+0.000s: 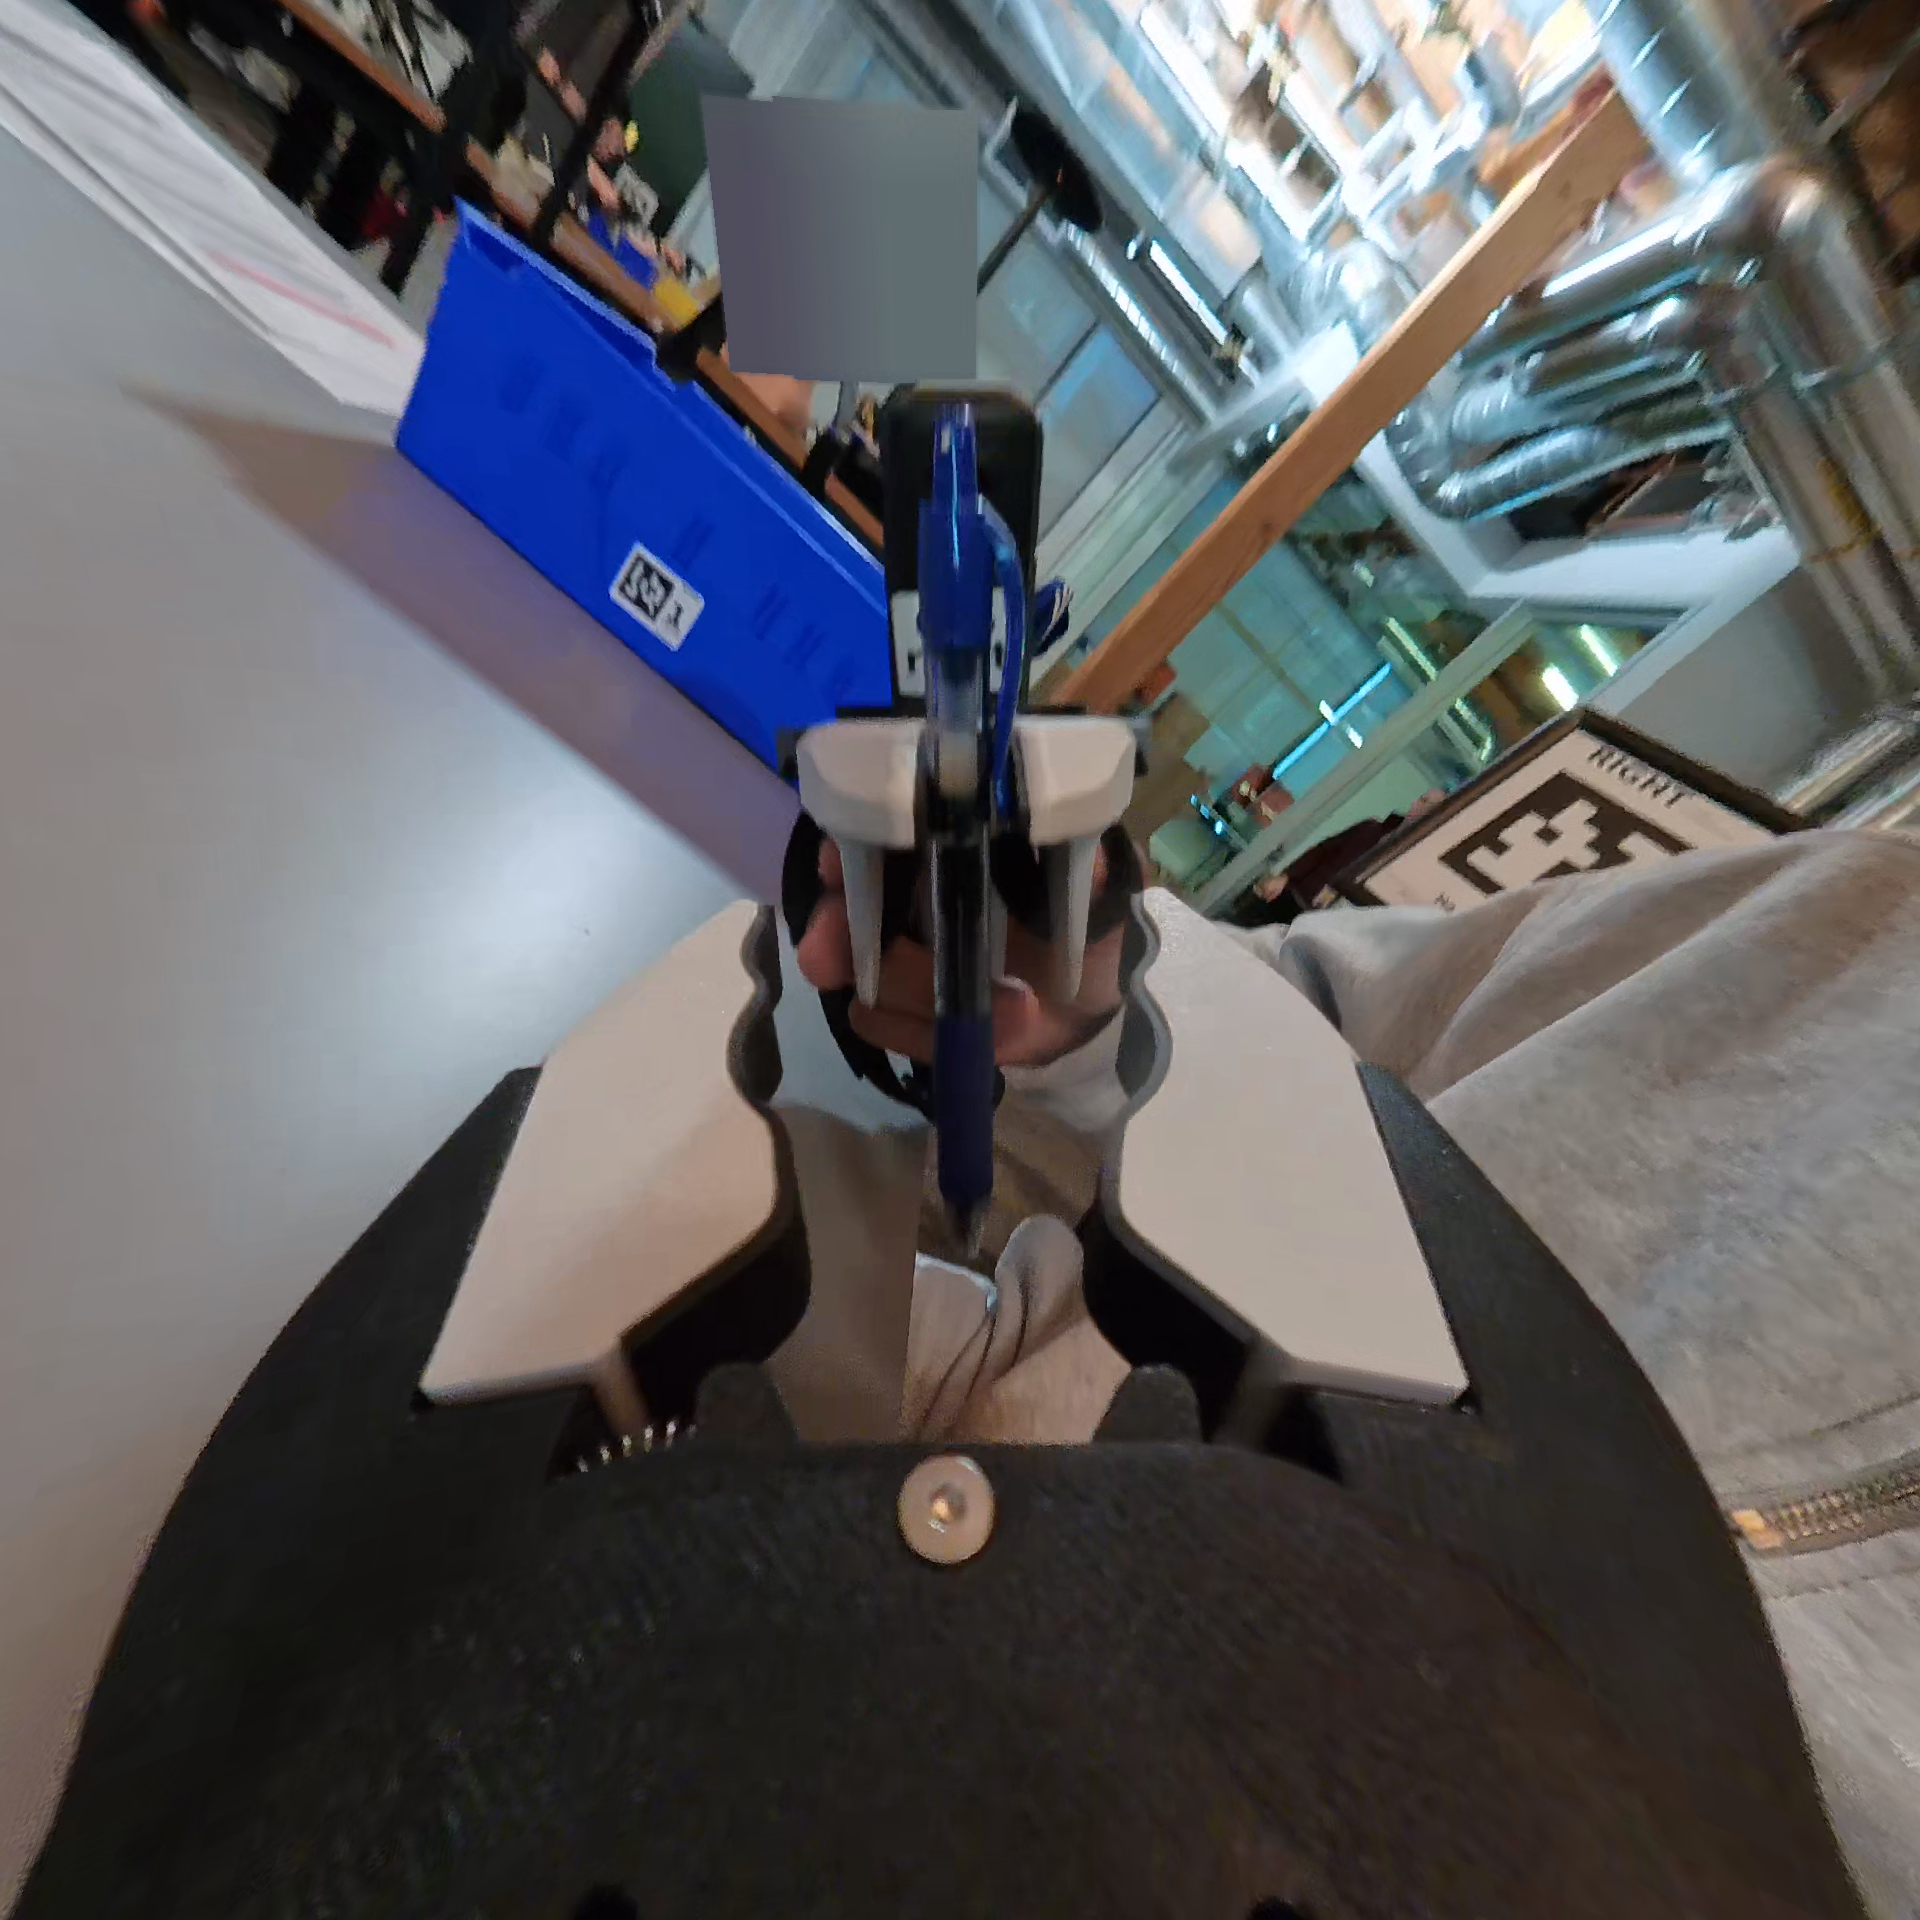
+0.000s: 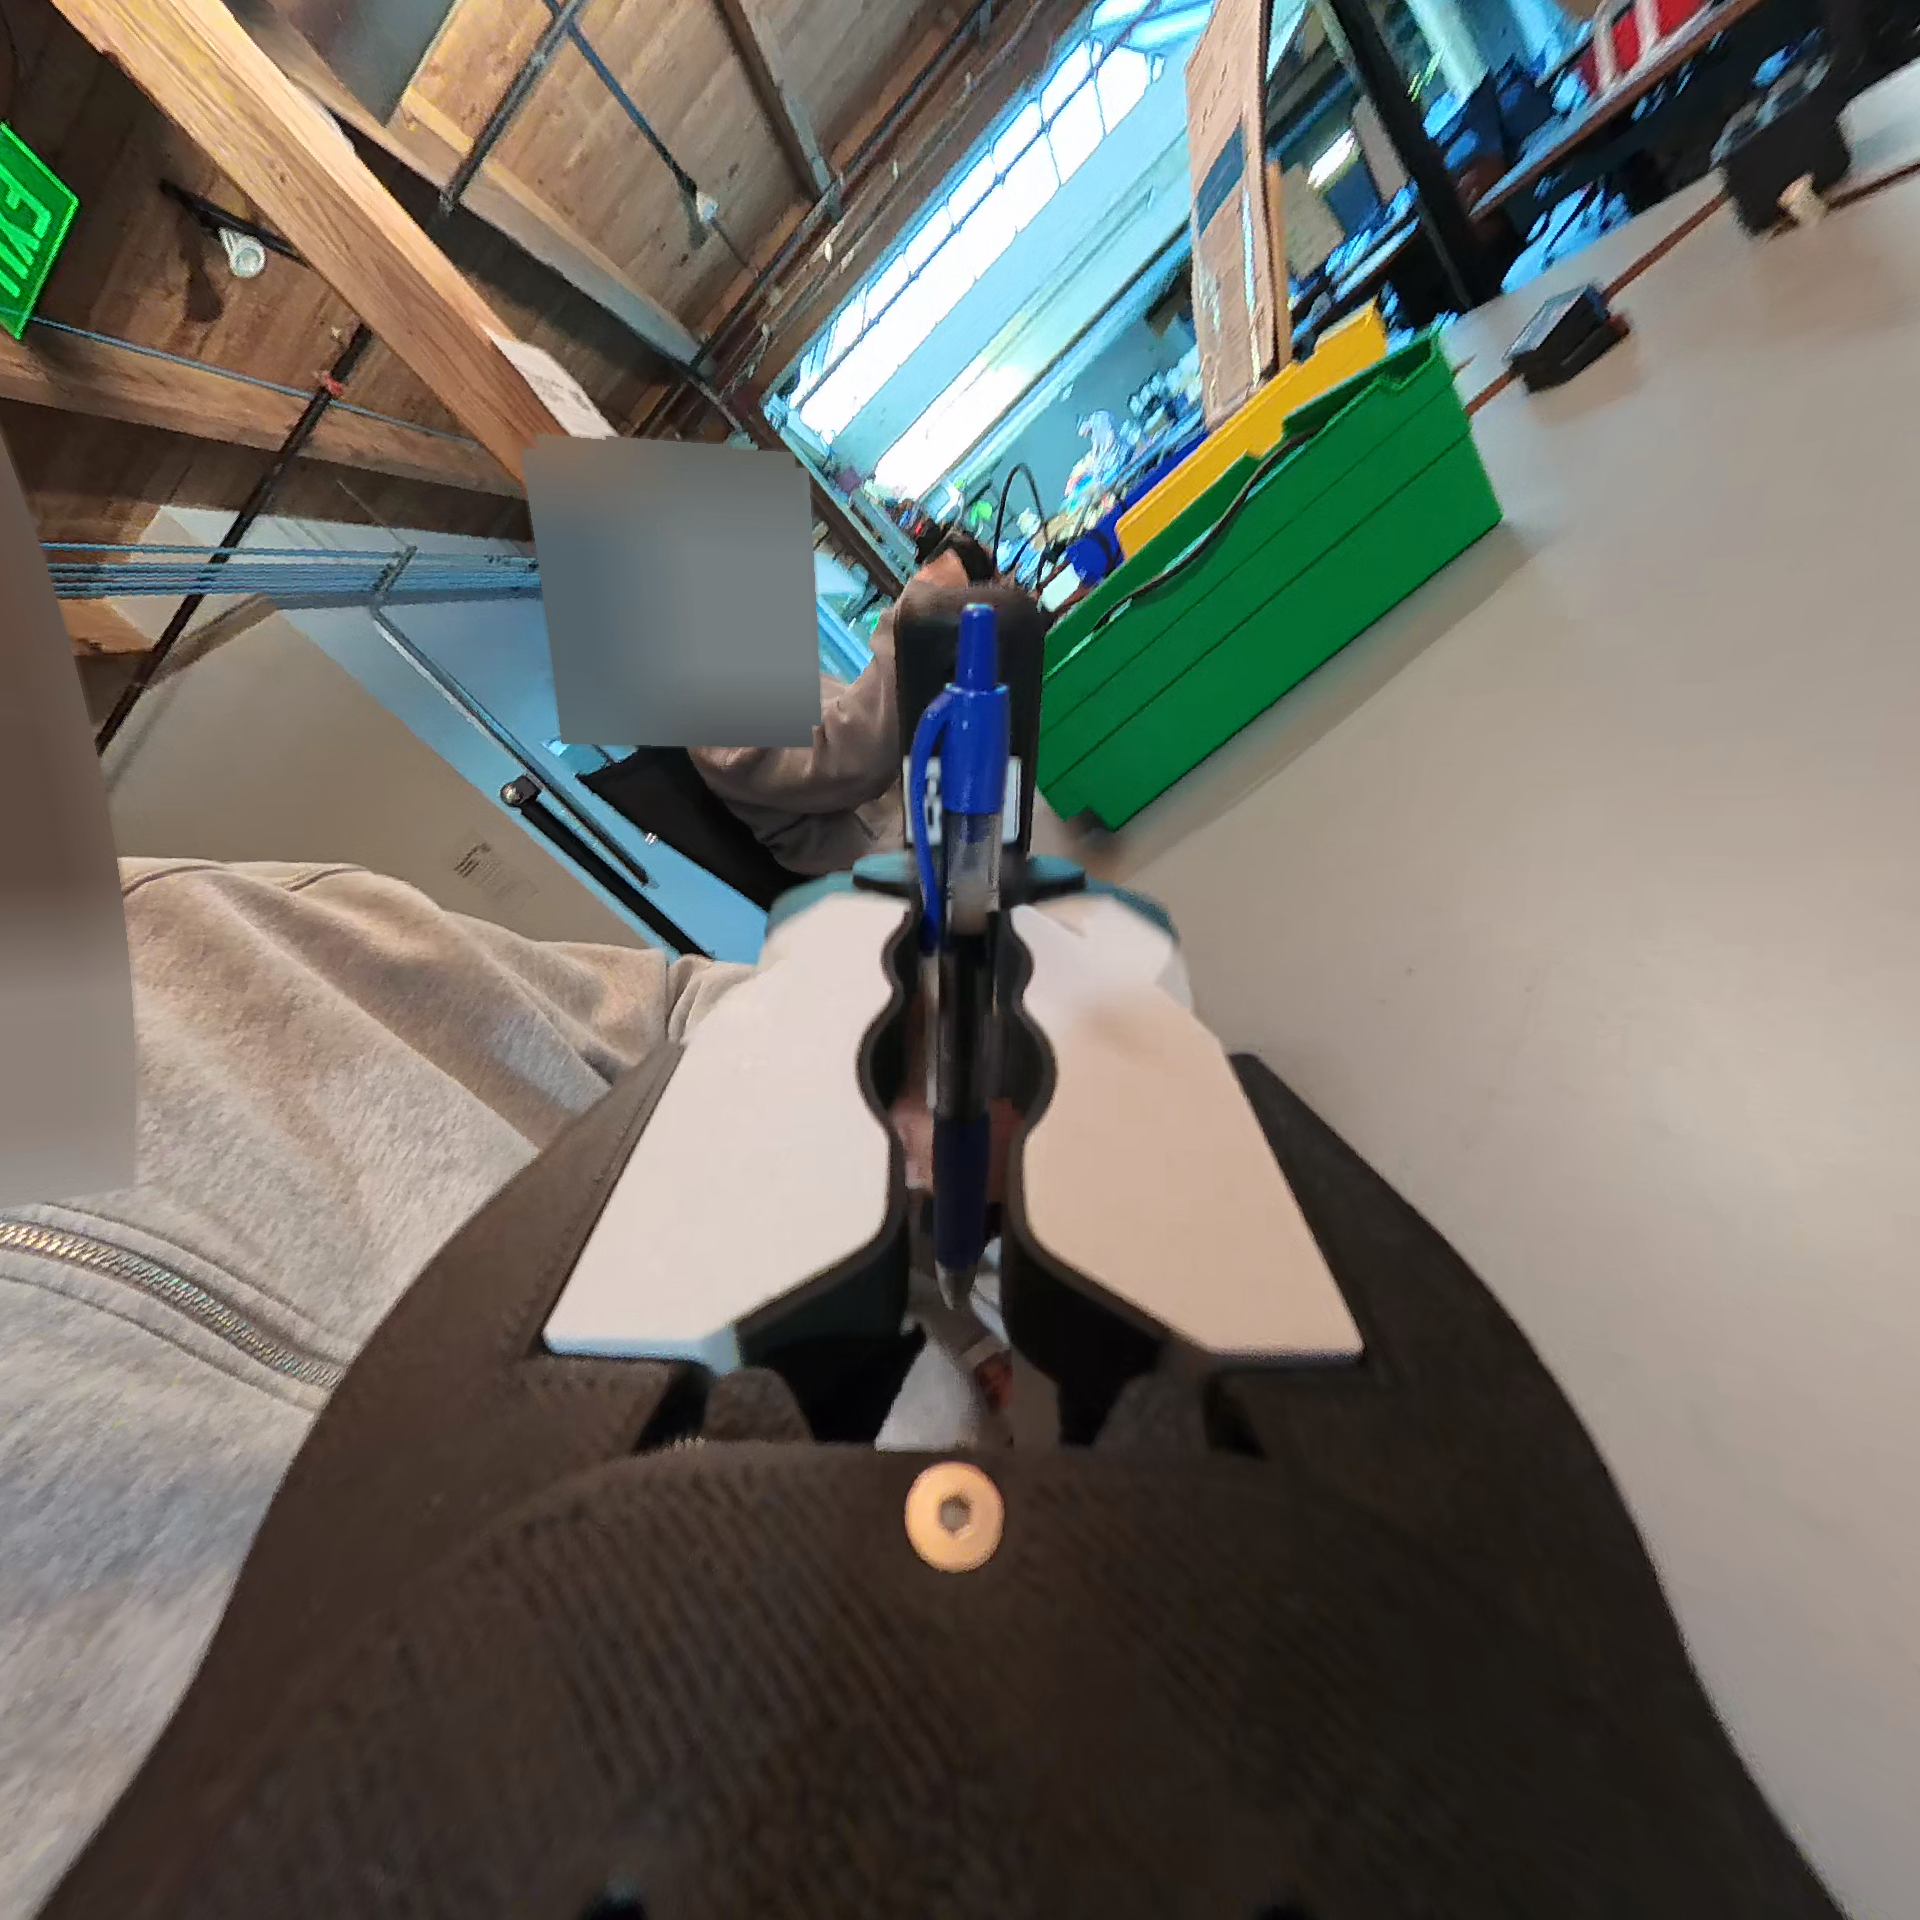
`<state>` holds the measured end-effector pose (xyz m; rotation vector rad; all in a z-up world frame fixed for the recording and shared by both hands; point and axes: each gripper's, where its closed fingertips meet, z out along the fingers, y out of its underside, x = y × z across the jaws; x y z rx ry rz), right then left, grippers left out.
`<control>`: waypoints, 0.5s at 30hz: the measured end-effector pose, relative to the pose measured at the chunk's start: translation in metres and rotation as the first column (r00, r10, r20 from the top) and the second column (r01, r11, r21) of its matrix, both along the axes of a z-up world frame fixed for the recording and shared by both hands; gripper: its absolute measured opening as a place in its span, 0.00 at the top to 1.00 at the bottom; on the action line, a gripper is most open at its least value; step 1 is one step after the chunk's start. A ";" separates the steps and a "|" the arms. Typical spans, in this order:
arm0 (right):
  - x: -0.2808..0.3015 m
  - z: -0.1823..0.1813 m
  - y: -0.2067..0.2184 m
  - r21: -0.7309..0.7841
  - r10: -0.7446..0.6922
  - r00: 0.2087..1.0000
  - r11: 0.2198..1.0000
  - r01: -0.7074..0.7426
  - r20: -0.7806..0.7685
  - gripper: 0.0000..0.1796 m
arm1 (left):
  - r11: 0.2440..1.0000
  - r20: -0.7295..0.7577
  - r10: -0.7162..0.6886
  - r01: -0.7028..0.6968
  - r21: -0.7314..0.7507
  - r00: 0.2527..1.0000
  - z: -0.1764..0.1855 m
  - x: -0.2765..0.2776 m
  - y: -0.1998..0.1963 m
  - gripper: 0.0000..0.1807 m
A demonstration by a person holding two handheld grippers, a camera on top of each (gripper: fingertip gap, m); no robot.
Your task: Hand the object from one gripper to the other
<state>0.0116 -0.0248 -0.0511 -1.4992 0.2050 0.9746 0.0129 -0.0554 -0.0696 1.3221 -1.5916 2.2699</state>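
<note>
A blue click pen [image 1: 958, 1039] stands upright between the two grippers, tip down. My right gripper [image 2: 961, 940] is shut on the pen [image 2: 964, 1143] at its clear middle barrel. In the left wrist view the right gripper [image 1: 966, 821] faces me, its white fingertips [image 1: 862, 790] pinched on the pen. My left gripper [image 1: 948, 956] is open, its grey fingers [image 1: 644, 1195] spread wide to either side of the pen's lower grip and apart from it. The left gripper's black body [image 2: 1023, 665] shows behind the pen in the right wrist view.
A white table [image 1: 208, 883] lies below, also in the right wrist view [image 2: 1558, 987]. A blue bin [image 1: 623, 499] stands on it, and a green bin [image 2: 1299, 603] with a yellow one [image 2: 1247, 447] behind. A grey sleeve [image 1: 1610, 1143] crosses the right. A small black box [image 2: 1564, 338] sits farther off. Left and right tips are no more than a few centimetres apart.
</note>
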 end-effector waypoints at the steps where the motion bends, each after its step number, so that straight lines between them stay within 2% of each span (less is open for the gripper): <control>1: -0.003 -0.002 0.001 -0.010 0.016 1.000 1.000 -0.016 0.001 0.92 | 1.000 0.013 0.021 -0.021 -0.022 1.000 0.004 0.001 0.005 0.65; 7: -0.022 -0.013 0.003 -0.066 0.089 0.993 0.994 -0.084 0.076 0.92 | 0.986 0.065 0.105 -0.095 -0.134 0.992 0.022 0.003 0.028 0.74; 15: -0.037 -0.024 0.004 -0.125 0.149 0.976 0.984 -0.130 0.159 0.92 | 0.985 0.136 0.119 -0.101 -0.137 0.983 0.033 -0.003 0.033 0.82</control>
